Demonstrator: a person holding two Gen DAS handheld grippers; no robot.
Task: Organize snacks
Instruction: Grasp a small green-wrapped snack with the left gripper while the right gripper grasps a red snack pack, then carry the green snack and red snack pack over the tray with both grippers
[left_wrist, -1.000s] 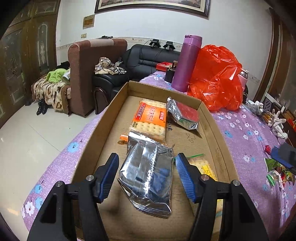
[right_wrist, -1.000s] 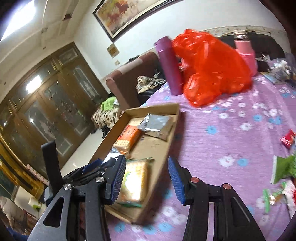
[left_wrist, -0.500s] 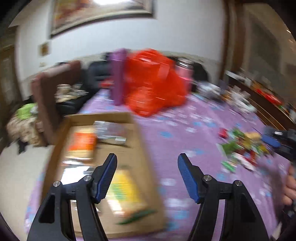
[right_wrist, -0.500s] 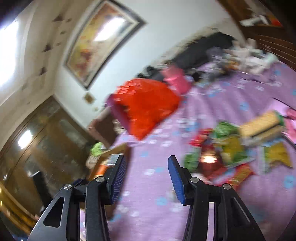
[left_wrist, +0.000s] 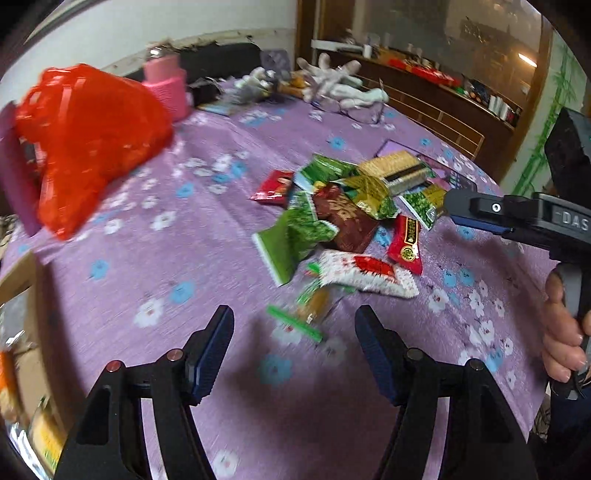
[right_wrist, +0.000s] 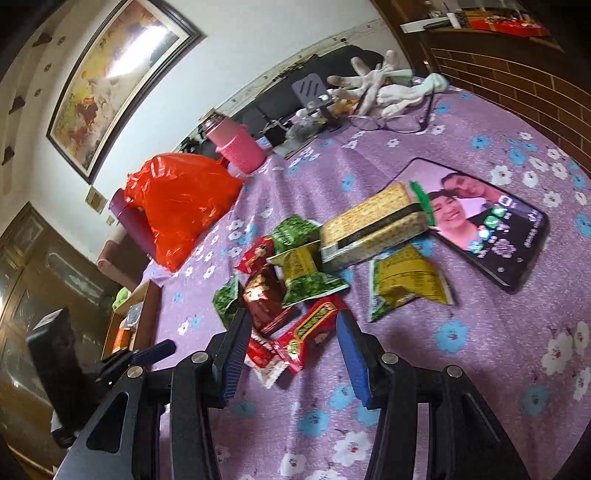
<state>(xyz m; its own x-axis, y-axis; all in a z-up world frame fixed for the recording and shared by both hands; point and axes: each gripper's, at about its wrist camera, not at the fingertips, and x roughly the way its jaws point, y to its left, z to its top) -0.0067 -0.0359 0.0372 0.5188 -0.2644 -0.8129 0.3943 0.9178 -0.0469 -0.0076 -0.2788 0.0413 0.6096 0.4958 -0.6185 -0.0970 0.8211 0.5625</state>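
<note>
Table under a purple cloth (right_wrist: 461, 369) printed with small white and blue flowers, woven texture, lying in soft creases. White wall behind with a framed painting (right_wrist: 110, 74); dark wood cabinets with glass at the room's edges.

Landmark: snack pile (right_wrist: 314, 266), mid-table. Crinkled foil and plastic packets, green, maroon, yellow, red, overlapping loosely. A rectangular cracker pack (right_wrist: 373, 225), clear wrap with a dark band, lies across the pile's far-right edge, one end resting on a phone (right_wrist: 491, 225) with its screen lit. A flat yellow-green packet (right_wrist: 402, 280) sits just right of the pile. A red packet (right_wrist: 306, 328) forms the pile's near edge.

Left of the pile and farther back: a glossy red plastic bag (right_wrist: 177, 199), bulging and wrinkled, with a ribbed pink flask (right_wrist: 236, 147) behind it. Beyond the pile, pale gloves (right_wrist: 373, 85) and eyeglasses (right_wrist: 399, 122). Far left of the pile, at the table edge, a brown cardboard box (right_wrist: 136, 317) holding packets.

Right gripper (right_wrist: 290, 343): blue ribbed pads spread apart, nothing between them, directly over the red packet. Contact cannot be judged.

Left gripper (left_wrist: 293, 347): fingers apart, empty, on the pile's near side, just short of a blurred green-edged packet (left_wrist: 306, 314).
</note>
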